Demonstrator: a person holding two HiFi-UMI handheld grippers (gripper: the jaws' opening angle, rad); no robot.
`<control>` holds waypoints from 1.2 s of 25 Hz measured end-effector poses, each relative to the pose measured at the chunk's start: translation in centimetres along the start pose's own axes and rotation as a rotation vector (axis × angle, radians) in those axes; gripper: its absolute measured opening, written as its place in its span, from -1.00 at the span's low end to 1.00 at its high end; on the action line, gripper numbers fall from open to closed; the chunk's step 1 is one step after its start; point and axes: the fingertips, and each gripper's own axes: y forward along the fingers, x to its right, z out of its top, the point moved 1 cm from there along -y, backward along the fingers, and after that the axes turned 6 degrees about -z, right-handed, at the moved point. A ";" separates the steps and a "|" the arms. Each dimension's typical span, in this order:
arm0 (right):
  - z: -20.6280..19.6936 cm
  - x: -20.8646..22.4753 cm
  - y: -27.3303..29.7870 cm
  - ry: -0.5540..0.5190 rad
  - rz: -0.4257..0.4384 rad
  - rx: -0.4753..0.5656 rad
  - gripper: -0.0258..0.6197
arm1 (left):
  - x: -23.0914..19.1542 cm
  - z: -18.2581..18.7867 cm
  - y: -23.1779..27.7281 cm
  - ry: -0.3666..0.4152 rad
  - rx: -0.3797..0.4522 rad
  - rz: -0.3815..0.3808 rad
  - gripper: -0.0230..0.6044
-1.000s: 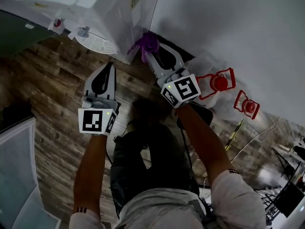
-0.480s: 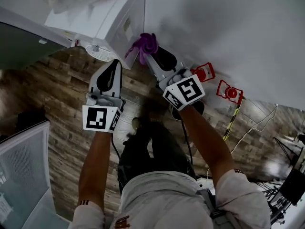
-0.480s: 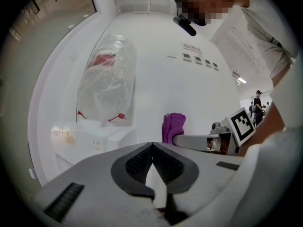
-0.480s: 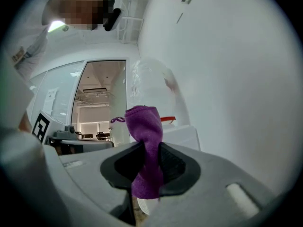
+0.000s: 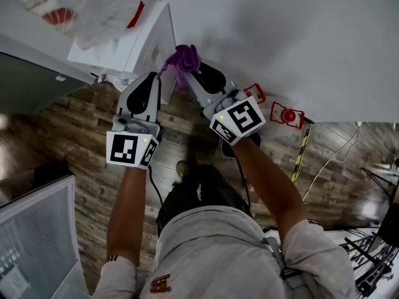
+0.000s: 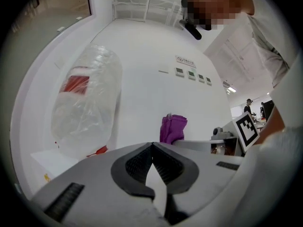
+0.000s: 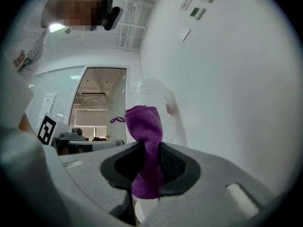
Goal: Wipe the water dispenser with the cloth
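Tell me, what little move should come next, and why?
Probably press the purple cloth, pinched in the right tool, against the water dispenser and start stroking. It hangs right beside the dispenser's side panel, though I can't tell whether they touch.

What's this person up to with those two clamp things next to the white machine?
A person holds a gripper in each hand beside a white water dispenser. The right gripper is clamped on a purple cloth, held up by the dispenser's side. Whether the cloth touches it is unclear. The left gripper is shut with nothing in it, close by the dispenser.
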 end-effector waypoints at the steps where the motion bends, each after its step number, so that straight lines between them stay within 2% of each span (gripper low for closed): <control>1: 0.7 0.1 -0.2 -0.006 -0.002 0.004 -0.63 | 0.2 0.7 0.2 0.002 0.006 -0.007 -0.93; 10: 4.0 -0.6 -1.3 -0.038 -0.045 0.026 -0.63 | 1.7 3.8 0.9 0.030 0.032 -0.098 -0.93; 15: 6.6 -2.3 -2.4 -0.091 -0.049 0.044 -0.63 | 3.2 5.6 0.5 0.049 0.069 -0.138 -0.93; 22: 7.7 -3.2 -3.6 -0.088 -0.066 0.038 -0.63 | 4.9 7.2 -0.1 0.046 0.095 -0.162 -0.93; 30: 7.6 -4.1 -2.7 -0.109 -0.053 0.021 -0.64 | 4.3 7.4 -0.4 0.049 0.103 -0.163 -0.93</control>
